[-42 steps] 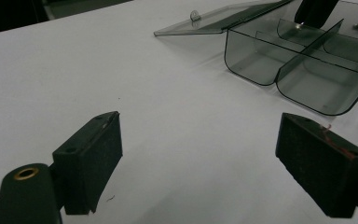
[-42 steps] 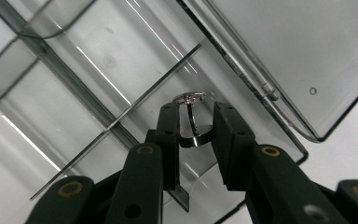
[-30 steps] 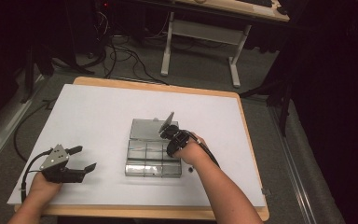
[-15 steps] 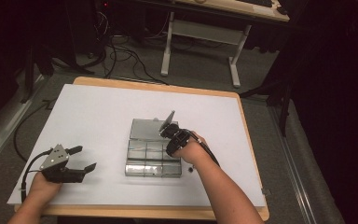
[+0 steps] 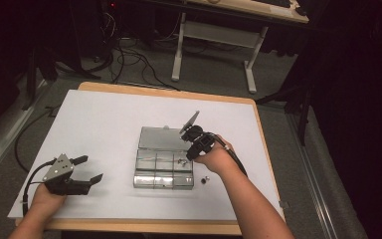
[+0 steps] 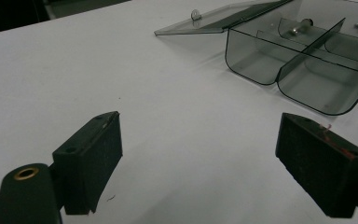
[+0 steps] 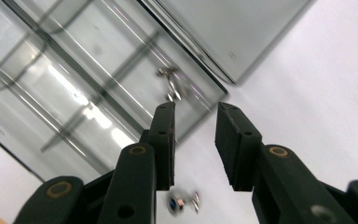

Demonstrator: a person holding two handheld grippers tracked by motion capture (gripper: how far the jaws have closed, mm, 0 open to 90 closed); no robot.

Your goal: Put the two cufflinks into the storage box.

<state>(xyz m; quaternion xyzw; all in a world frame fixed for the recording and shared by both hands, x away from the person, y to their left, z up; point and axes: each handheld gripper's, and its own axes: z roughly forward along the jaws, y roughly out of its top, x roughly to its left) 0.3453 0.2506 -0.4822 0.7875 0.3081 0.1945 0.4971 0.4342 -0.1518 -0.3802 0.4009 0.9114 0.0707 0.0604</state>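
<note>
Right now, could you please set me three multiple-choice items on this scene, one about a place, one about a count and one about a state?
1. Where does the loose screw lie?
A. On the white table, right of the clear box
B. On the open lid
C. Between the left gripper's jaws

2. How many grippers are there?
A. One
B. Two
C. Three

3. How is the box's lid?
A. Shut
C. Taken off and set aside
B. Open, lying flat behind the box

Answers: 1 A, the high view shows it on the sheet beside the box's right end. 2 B, the left gripper and the right gripper, one per hand. 3 B, the lid lies flat and hinged at the box's far edge.
</note>
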